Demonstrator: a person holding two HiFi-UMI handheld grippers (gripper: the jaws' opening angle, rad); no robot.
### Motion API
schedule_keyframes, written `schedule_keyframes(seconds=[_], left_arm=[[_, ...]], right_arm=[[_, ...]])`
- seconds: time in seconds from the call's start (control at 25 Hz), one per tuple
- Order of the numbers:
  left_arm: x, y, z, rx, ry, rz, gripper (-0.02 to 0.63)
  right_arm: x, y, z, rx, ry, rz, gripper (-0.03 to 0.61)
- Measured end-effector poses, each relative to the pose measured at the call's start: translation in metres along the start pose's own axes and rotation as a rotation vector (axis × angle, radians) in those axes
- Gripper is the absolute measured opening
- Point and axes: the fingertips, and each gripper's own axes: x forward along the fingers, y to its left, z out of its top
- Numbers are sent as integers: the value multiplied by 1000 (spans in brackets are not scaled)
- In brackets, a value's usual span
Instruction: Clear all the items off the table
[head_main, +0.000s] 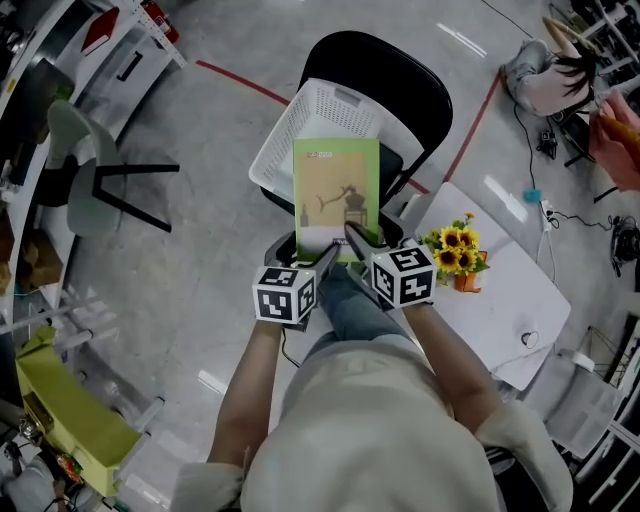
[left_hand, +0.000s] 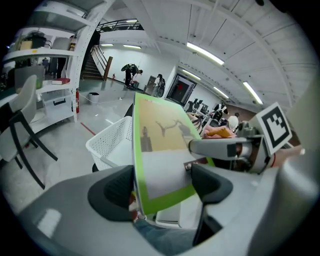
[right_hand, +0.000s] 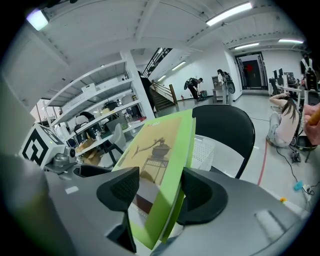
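1. The white table (head_main: 520, 300) stands at the person's right. A small pot of sunflowers (head_main: 456, 252) is on its near corner.
2. The black chair (head_main: 405, 85) stands just beyond the grippers, and a white mesh basket (head_main: 300, 135) rests on its seat.
3. The green-bordered book (head_main: 336, 195) is off the table. It is held in the air with its far end over the basket and its near edge towards the person.
4. The left gripper (head_main: 322, 262) (left_hand: 160, 187) has its fingers partly apart and clamped on the book's near left corner. One pad is against the back by the edge, and the other pad (left_hand: 200, 175) presses on the pale lower part of the cover.
5. The right gripper (head_main: 358, 242) (right_hand: 159, 190) grips the near right corner with its fingers about half open. The book's thickness fills the gap between them. One pad (right_hand: 120, 187) lies on the cover and the other on the green back.
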Motion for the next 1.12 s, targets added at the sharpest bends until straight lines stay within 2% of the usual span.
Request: schedule_keyframes(seconds=[0.6, 1.12], left_arm=[[39, 44, 39, -13, 59, 21, 362], [73, 75, 61, 33, 98, 5, 362]], right_arm=[[62, -22, 29, 37, 50, 29, 265], [105, -40, 40, 100, 62, 8, 265]])
